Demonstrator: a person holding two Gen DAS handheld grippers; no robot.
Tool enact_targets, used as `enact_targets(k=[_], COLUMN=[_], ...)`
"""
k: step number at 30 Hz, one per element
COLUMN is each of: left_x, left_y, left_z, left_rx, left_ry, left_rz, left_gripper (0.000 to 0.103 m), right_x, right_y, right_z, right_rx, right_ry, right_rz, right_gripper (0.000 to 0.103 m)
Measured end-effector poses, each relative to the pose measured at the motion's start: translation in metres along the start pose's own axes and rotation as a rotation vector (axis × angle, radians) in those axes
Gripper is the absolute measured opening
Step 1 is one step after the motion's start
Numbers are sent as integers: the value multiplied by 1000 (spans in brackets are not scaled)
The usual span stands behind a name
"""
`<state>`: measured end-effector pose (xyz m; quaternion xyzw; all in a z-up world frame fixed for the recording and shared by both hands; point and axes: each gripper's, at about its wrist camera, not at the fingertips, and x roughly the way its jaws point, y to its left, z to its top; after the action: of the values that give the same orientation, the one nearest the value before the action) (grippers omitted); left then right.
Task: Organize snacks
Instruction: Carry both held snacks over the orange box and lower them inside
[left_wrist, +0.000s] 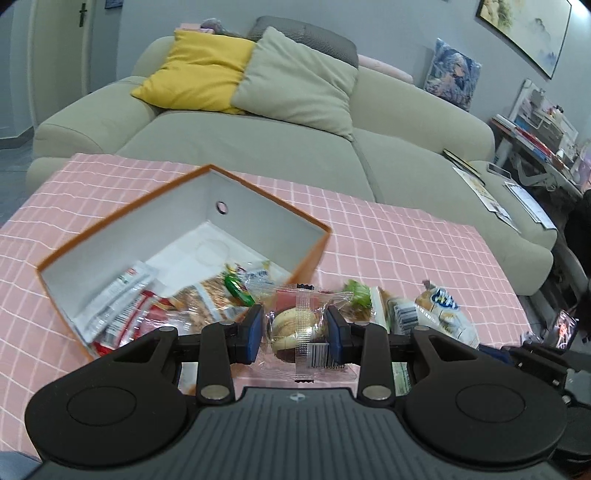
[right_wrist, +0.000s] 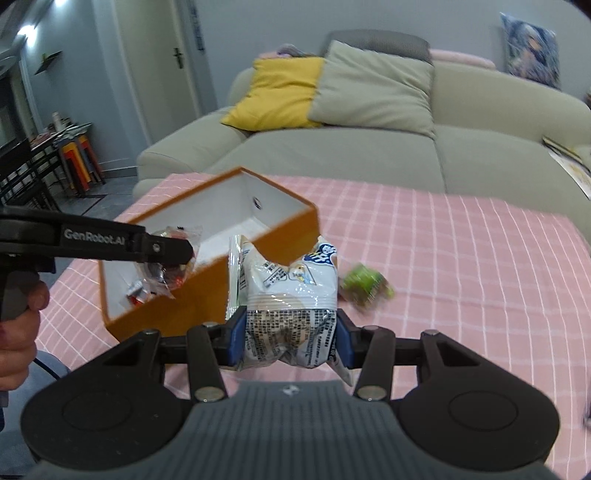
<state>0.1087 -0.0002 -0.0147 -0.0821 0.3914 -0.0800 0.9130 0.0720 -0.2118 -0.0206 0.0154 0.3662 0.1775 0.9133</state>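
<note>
The left gripper (left_wrist: 295, 328) is clamped on a clear plastic packet holding a round brown-and-cream cake (left_wrist: 301, 332), its blue pads pressing the wrapper from both sides, the barcode end nearest the camera. In the right wrist view this same gripper reaches in from the left edge, a person's hand (right_wrist: 18, 332) around its grip, and the packet hangs over the open top of the box.

The right gripper (right_wrist: 290, 341) is clamped on a white crinkly snack bag printed with blue cartoon figures and black text (right_wrist: 291, 295), squeezed at its lower part, the upper part standing up in front of the box's near corner.

Just beyond both grippers sits an orange cardboard box with a white inside (left_wrist: 92, 229), open at the top, resting on the tabletop covered with a pink cloth with a white grid (left_wrist: 388, 236). Several wrapped snacks (left_wrist: 155, 306) lie in the box's near end: red-and-white packets, a clear bag of brownish pieces, something green. Its far end is bare white.

To the right of the box, a small green-wrapped snack (right_wrist: 365, 282) lies on the cloth, blurred.

Behind the tabletop stands a pale green-grey sofa (left_wrist: 258, 147) with a yellow cushion (left_wrist: 199, 70) and a beige cushion (left_wrist: 299, 81) leaning side by side.
</note>
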Motion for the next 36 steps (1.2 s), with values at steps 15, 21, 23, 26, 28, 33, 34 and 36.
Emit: enact_targets(k=[15,21,23,26,28,33,34,36], left_x=[0,18,28,47,61,94,100,111], left_y=[53,71,76,84,89,98,100,102], left_z=[43,59,62,65,65,61,60,59], left_rx=[12,10,13,26,33,60,67,83], left_ry=[-29,-1,19,59,90,157,167,188], left_rz=[45,64,73,100,114,141,146,151], left_gripper=[40,40,40,40,40,40,40,40], right_x=[44,81,98,124,143,188,196,209], right_y=[47,50,52,59,65,75,77,78], right_z=[74,106,115,122,124,120,117,112], right_rx=[-203,-268,-284,-313,-334,-395,-418,-459], right_ry=[-24,2,28,77,109,181,196,225], right_rz=[90,92,98,107,102,89,84,72], right_gripper=[45,45,45,45,45,46,46,46])
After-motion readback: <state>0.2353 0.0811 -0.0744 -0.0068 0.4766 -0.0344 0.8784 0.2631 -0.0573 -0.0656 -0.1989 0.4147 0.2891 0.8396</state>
